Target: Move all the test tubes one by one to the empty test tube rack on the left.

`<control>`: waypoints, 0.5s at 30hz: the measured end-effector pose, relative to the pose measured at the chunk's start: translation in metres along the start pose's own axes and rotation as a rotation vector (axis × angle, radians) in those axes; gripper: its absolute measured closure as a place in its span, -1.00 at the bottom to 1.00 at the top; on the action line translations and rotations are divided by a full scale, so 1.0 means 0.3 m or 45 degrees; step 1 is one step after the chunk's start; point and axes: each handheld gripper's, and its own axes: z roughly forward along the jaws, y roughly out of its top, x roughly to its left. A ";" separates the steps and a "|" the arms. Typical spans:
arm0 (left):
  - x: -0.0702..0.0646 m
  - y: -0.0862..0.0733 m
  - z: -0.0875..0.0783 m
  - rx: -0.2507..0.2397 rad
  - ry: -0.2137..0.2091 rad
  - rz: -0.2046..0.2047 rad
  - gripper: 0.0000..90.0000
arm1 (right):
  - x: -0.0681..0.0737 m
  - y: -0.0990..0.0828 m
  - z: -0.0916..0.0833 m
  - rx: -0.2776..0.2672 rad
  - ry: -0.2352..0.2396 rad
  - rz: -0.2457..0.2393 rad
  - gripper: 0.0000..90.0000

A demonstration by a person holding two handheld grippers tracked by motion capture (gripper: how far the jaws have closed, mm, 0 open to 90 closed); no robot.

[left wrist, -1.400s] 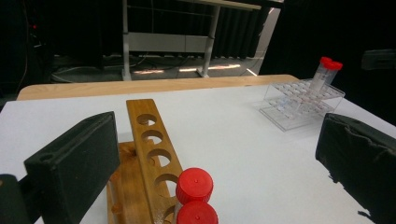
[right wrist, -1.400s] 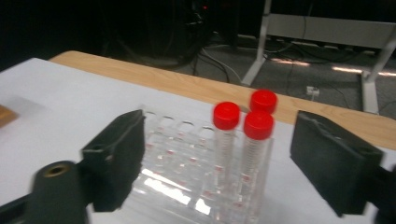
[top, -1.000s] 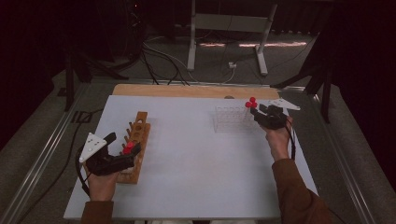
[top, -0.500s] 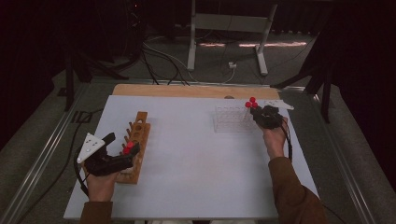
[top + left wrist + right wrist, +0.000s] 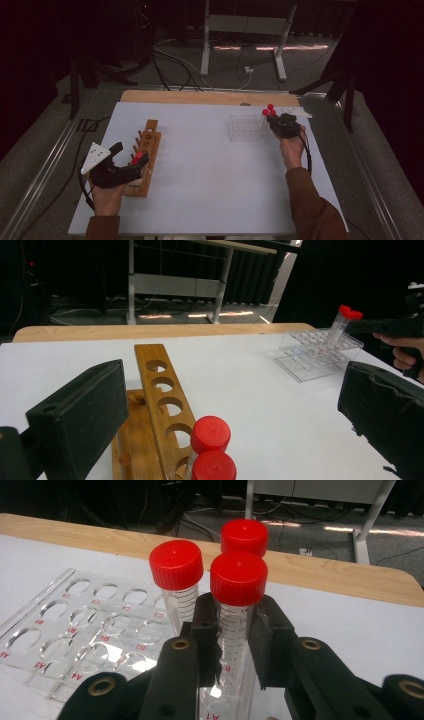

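Note:
My right gripper [image 5: 232,630] is shut on a clear tube with a red cap [image 5: 238,577], held upright at the near corner of the clear plastic rack [image 5: 75,630]. Two more red-capped tubes [image 5: 176,564] stand in that rack just behind it. In the high view the right gripper [image 5: 281,123] is at the clear rack's [image 5: 246,128] right end. My left gripper [image 5: 131,155] is open and straddles the near end of the wooden rack [image 5: 147,142]. Two red-capped tubes [image 5: 210,432] stand in the wooden rack [image 5: 160,390] between the left gripper's [image 5: 230,390] jaws, apart from both.
The white table top [image 5: 210,170] has a wooden strip [image 5: 200,97] along its far edge. Beyond it are a metal stand [image 5: 240,30] and cables on the floor. A metal rail [image 5: 45,170] runs along the table's left side.
The right gripper has edged slightly left toward the clear rack with its tube, and its top plate has levelled. The left gripper has barely moved.

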 end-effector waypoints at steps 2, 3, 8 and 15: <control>-0.001 -0.001 0.001 0.001 -0.002 -0.001 -0.99 | 0.001 0.001 -0.002 -0.007 -0.004 0.002 0.65; -0.002 -0.001 0.002 0.002 -0.004 -0.002 -0.99 | 0.001 0.002 -0.004 -0.015 -0.005 0.008 0.65; -0.005 -0.001 0.003 0.006 -0.006 0.002 -0.99 | 0.002 0.016 -0.021 -0.041 -0.005 0.008 0.65; -0.002 0.000 0.002 0.010 -0.002 -0.001 -0.99 | -0.002 0.035 -0.046 -0.074 0.001 0.001 0.66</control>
